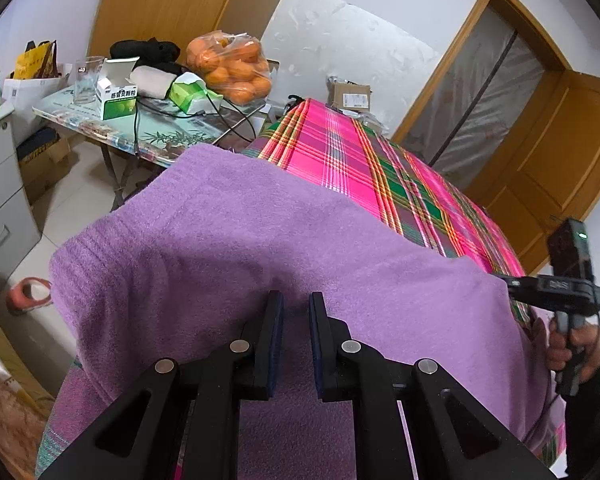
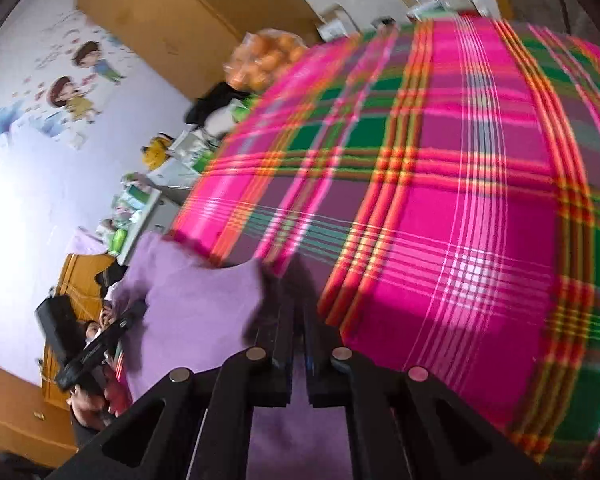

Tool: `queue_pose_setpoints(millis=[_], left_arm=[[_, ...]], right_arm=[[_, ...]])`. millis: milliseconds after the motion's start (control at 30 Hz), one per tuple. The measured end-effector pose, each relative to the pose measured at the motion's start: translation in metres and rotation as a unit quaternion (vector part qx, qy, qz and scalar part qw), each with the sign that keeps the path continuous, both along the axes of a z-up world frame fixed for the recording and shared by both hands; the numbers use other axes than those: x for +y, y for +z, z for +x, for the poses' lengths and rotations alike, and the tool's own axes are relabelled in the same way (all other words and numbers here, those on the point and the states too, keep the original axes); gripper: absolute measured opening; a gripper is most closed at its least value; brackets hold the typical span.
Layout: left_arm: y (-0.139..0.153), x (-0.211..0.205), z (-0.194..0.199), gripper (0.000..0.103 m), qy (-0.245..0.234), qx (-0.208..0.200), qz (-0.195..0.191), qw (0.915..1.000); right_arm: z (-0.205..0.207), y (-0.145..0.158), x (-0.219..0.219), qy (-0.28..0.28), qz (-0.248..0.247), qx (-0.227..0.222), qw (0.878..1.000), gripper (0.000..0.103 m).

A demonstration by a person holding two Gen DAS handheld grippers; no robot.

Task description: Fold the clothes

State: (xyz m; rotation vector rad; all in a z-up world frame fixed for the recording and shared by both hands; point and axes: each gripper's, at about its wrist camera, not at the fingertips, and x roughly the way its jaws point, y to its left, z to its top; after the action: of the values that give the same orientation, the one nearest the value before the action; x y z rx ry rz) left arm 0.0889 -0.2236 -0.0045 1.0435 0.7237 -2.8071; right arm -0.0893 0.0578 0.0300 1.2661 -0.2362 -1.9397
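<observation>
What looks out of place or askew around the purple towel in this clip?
The purple towel lies askew, its left end drooping off the plaid bedspread edge toward the floor. A lone pink slipper sits on the tiles below. Nothing looks spilled or damaged.

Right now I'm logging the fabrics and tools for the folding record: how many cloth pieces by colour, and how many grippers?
Purple cloth: 1, the purple towel
Pink-and-green plaid cloth: 1, the plaid cover beneath it
Grippers: 2, the left gripper and the right gripper
Total: 4
</observation>
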Motion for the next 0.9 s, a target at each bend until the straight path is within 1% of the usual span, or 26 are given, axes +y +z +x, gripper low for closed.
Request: queue_pose_setpoints(millis=[100,133,233,433,533,633,733,833,900], left_arm=[[0.002,0.003,0.006,0.013,0.002,0.000,-0.012,0.9999],[0.002,0.003,0.009,0.013,0.002,0.002,-0.013,0.9999],[0.002,0.003,0.018,0.013,0.004,0.006,-0.014,0.9999],[0.010,0.003,0.043,0.013,0.018,0.016,-0.021,0.9995],[0.019,0.003,0.058,0.013,0.031,0.025,-0.027,0.9988],[0.025,0.003,0.072,0.013,0.042,0.032,-0.031,0.9981],[0.026,0.006,0.082,0.013,0.045,0.034,-0.030,0.9979],[0.025,0.011,0.089,0.013,0.043,0.032,-0.029,0.9982],[0.024,0.013,0.092,0.013,0.041,0.031,-0.028,0.9983]], right_arm=[[0.032,0.019,0.002,0.042,0.013,0.061,0.997,0.021],[0.043,0.024,0.004,0.058,0.019,0.077,0.995,0.023],[0.080,0.030,0.007,0.110,0.039,0.116,0.986,0.023],[0.141,0.018,-0.005,0.186,0.055,0.153,0.969,0.023],[0.170,0.011,-0.012,0.220,0.076,0.182,0.955,0.023],[0.203,0.006,-0.019,0.258,0.112,0.226,0.933,0.023],[0.223,-0.003,-0.026,0.283,0.137,0.249,0.916,0.023],[0.230,-0.009,-0.029,0.287,0.154,0.264,0.908,0.023],[0.232,-0.009,-0.028,0.286,0.159,0.270,0.905,0.023]])
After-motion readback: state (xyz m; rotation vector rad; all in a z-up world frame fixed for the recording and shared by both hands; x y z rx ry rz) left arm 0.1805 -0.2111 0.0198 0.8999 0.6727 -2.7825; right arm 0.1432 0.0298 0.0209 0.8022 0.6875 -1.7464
